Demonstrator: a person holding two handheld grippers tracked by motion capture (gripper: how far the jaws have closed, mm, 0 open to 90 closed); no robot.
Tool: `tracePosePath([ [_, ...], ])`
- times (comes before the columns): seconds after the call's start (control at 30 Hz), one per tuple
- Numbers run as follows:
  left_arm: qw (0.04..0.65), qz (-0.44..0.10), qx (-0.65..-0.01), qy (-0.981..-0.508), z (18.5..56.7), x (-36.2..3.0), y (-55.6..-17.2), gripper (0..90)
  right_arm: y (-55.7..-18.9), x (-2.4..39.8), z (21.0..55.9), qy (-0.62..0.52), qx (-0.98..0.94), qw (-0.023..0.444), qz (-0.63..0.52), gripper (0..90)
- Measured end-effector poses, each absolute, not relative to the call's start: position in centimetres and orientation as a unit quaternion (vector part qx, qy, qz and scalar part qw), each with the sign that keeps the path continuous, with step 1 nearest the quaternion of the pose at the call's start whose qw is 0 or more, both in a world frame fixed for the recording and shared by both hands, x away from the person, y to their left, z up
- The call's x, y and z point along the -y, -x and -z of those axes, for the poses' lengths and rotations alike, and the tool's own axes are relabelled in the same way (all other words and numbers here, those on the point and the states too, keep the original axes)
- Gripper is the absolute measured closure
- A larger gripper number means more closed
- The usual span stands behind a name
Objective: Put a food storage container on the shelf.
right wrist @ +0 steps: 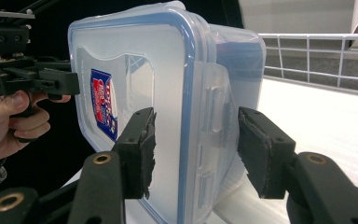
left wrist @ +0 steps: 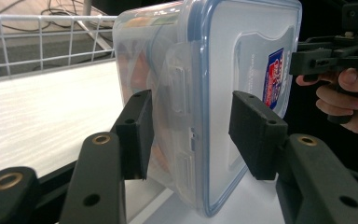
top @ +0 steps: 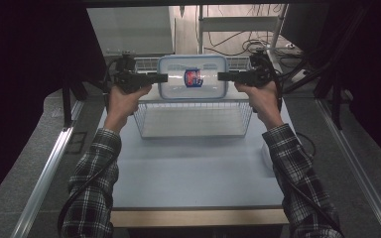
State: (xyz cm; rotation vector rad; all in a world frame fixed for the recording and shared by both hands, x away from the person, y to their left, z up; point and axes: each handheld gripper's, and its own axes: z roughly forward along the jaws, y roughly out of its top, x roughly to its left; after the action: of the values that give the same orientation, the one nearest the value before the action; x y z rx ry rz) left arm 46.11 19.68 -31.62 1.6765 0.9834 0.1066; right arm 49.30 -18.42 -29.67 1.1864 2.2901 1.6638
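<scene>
High view overhead, facing forward; claw views close, sharing container point(left wrist: 223, 70).

The clear plastic container point(top: 192, 78) sits between my two tongs, stood on edge over the white wire basket point(top: 193, 119), its blue-rimmed lid with the red and blue label turned toward me. Its lid is on, and a side latch lies in the gap of my left tongs point(left wrist: 191, 135), whose jaws stand apart on either side of that edge. The opposite latch lies the same way between the spread jaws of my right tongs point(right wrist: 196, 149).
</scene>
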Motion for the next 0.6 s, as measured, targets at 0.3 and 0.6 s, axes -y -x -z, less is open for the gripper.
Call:
tracePosePath([
  [0.3,0.572,-0.071,-0.407,-0.708,32.1,-19.5,-45.8,48.9,-49.3,18.4,30.0,-0.388,-0.738,0.045,-0.551,46.9],
  [0.6,0.533,-0.093,-0.422,-0.727,32.9,-18.7,-46.1,49.1,-49.4,17.9,30.4,-0.394,-0.74,0.065,-0.541,42.3],
])
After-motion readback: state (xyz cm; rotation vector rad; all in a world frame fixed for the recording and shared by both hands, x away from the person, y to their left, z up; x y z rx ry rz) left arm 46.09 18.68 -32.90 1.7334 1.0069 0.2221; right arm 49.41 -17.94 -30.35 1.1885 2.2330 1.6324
